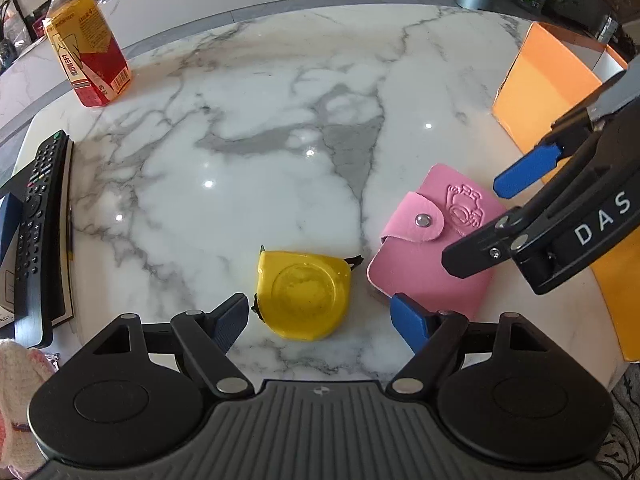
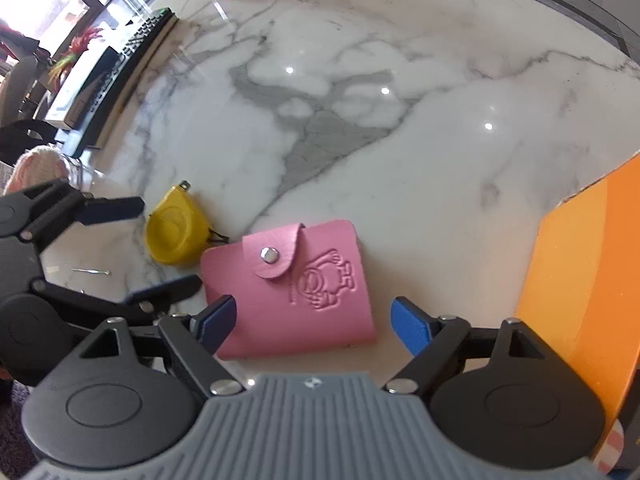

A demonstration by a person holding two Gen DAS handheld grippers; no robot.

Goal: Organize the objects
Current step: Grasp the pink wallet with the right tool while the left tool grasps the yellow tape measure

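We judge the tidying barely begun: nothing sits in the orange box (image 2: 580,280) as far as we can see, though its inside is hidden. Our left claw (image 1: 320,320) hangs wide open around the yellow tape measure (image 1: 304,296) on the worktop (image 1: 260,140), not pressing it. Our right claw (image 2: 316,320) stands open astride the pink card wallet (image 2: 288,284), just beside the tape. The drink bottle (image 1: 86,52) and remote (image 1: 38,216) lie well apart, untouched.
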